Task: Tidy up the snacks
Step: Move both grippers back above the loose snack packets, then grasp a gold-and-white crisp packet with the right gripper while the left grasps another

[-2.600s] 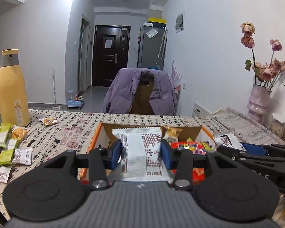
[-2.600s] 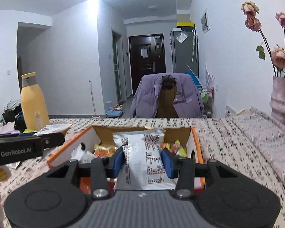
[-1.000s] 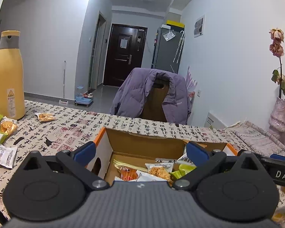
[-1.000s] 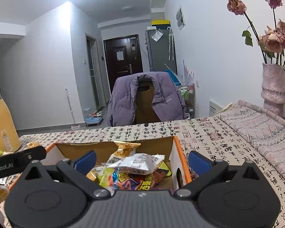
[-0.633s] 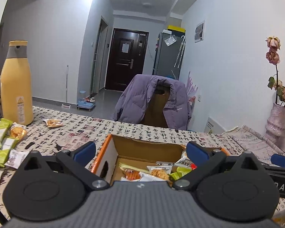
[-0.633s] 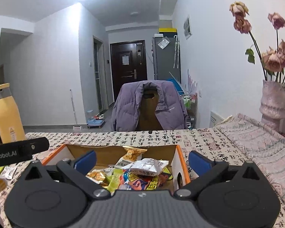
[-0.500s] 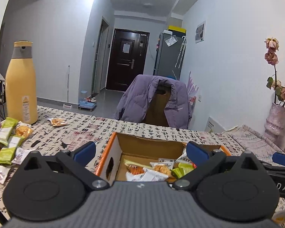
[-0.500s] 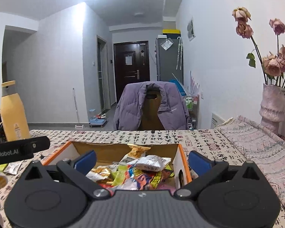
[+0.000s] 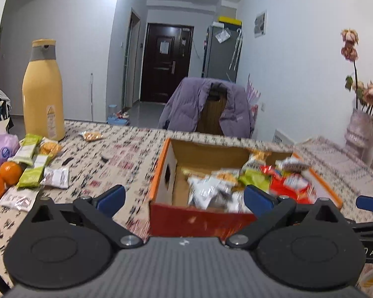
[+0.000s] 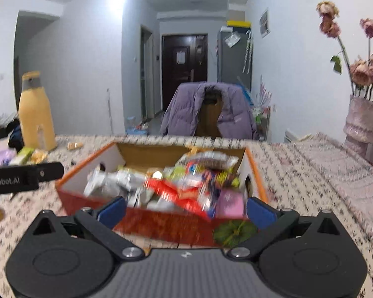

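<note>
Both grippers stand spread wide and hold nothing: the left gripper (image 9: 184, 197) and the right gripper (image 10: 185, 209) each hover just in front of the orange-rimmed cardboard box (image 9: 161, 171) on the patterned tablecloth (image 9: 116, 154). Mixed snack packets (image 10: 181, 183) fill the box, blurred. Far left on the table lie green wrapped snack bars (image 9: 31, 164), a small white packet (image 9: 56, 177), oranges (image 9: 5, 176) and a tall yellow bottle (image 9: 42, 92).
</note>
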{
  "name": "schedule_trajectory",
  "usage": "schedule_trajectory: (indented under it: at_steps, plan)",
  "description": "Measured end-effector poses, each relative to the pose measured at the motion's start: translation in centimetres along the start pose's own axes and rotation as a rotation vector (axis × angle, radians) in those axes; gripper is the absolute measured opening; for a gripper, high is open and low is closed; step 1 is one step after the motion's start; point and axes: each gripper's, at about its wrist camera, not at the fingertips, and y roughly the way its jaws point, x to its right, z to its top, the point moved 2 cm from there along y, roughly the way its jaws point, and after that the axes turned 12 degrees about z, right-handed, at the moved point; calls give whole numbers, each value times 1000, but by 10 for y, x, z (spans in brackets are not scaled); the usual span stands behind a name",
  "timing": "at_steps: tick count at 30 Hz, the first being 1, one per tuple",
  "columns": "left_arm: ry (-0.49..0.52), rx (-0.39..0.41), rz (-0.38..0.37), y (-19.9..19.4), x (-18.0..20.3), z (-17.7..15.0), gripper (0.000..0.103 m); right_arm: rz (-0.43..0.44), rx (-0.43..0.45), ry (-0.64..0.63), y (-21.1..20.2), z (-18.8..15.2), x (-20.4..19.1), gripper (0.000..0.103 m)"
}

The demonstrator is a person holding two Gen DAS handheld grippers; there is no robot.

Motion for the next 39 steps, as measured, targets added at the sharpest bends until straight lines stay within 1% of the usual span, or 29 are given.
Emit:
schedule_trajectory:
  at_steps: [3, 9, 13, 19, 23, 31, 37, 38, 39]
  plan:
    - [29, -39, 9, 3, -7, -13, 103, 9, -64, -16, 8, -14, -5, 103]
    - [73, -130, 4, 9, -20, -41, 103, 46, -163, -28, 23, -35, -18, 103]
    - [108, -159, 4, 10, -24, -54, 103, 69, -227, -19, 37, -46, -23, 103]
    - [99, -189, -10, 15, -29, -69, 103, 70, -311, 22, 59, -58, -22, 103]
    - [75, -184, -33, 13, -32, -70, 103, 68, -301, 35, 63, -58, -19, 103]
    - [55, -180, -43, 12, -35, -72, 103, 35, -275, 55, 65, -58, -21, 103]
    - [49, -180, -45, 13, -35, -72, 103, 57, -303, 48, 69, -54, -19, 103]
    - [48, -181, -45, 13, -36, -72, 103, 57, -299, 52, 68, -54, -20, 103]
    - [46, -182, -44, 13, -36, -72, 103, 54, -291, 51, 67, -54, -20, 98]
